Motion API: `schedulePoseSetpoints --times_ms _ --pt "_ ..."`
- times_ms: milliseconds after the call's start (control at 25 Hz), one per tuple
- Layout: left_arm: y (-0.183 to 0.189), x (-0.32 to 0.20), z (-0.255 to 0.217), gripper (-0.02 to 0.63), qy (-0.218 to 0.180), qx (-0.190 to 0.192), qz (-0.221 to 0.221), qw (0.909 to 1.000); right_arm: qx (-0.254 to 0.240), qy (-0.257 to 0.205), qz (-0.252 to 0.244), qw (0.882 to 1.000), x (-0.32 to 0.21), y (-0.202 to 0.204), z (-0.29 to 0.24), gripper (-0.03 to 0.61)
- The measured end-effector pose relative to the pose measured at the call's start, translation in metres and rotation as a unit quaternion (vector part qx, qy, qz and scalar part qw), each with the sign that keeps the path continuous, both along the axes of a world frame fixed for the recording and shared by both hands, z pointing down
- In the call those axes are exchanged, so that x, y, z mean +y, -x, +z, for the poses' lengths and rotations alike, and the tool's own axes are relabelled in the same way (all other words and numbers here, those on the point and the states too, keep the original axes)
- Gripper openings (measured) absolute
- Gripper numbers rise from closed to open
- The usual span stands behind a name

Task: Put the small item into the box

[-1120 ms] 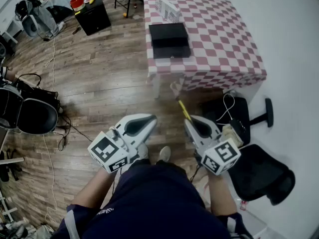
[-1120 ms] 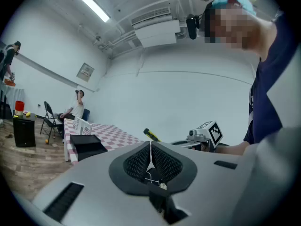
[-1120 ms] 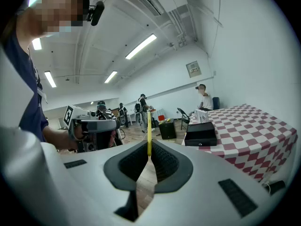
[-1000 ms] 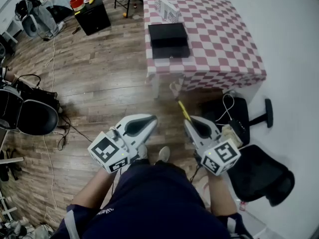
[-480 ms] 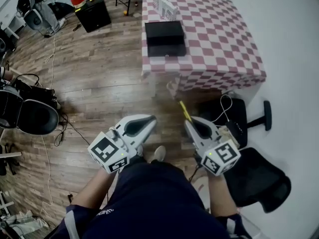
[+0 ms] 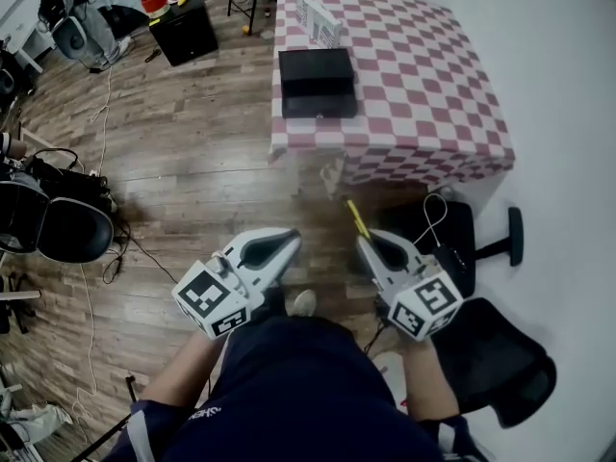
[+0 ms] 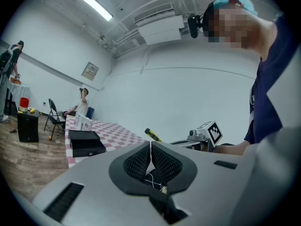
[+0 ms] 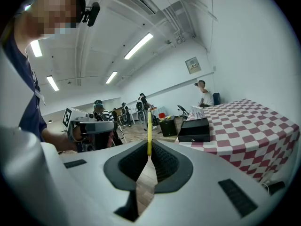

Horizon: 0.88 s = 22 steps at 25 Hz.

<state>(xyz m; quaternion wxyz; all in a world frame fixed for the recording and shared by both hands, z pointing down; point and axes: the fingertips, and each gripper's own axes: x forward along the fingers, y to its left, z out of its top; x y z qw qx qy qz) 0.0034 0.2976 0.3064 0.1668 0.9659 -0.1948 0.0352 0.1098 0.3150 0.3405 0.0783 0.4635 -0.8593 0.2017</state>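
A black box (image 6: 316,83) lies shut near the front edge of the pink-checked table (image 6: 423,75), also seen as the black box (image 7: 84,142) and the black box (image 8: 194,130). My right gripper (image 6: 361,241) is low over the floor in front of the table, shut on a thin yellow item (image 6: 354,216) that sticks out past the tips; in the right gripper view the yellow item (image 8: 149,131) stands upright between the jaws. My left gripper (image 6: 292,237) hangs beside it, shut with nothing in it. In the left gripper view the left gripper (image 7: 150,146) is shut, with the yellow item (image 7: 153,134) beyond it.
A white patterned carton (image 6: 320,17) stands behind the box. Black office chairs (image 6: 486,349) are at my right, more chairs (image 6: 43,224) at the left. A black cabinet (image 6: 188,29) and cables (image 6: 96,114) are on the wooden floor. People stand at the far end.
The head view has shifted a little, so the table sits slightly farther and more to the left. Both grippers keep their pose, and the right one still holds the yellow item.
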Motion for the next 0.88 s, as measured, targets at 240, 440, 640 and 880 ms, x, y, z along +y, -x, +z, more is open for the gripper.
schedulePoseSetpoints --times_ms 240,440,640,880 --pt "-0.001 -0.030 0.005 0.038 0.003 0.002 -0.012 0.9999 -0.003 0.002 -0.010 1.000 -0.030 -0.001 0.003 0.034" --pt "-0.003 -0.068 0.012 0.038 0.007 0.007 -0.009 0.9999 0.002 0.013 -0.006 1.000 -0.065 -0.007 0.012 0.034" --pt "0.004 -0.129 0.025 0.038 0.018 0.007 -0.010 0.9998 0.003 0.026 0.001 1.000 -0.121 -0.003 0.024 0.034" --pt "0.017 -0.206 0.037 0.038 0.030 0.004 -0.004 0.9995 0.002 0.044 0.005 0.999 -0.193 0.009 0.037 0.034"
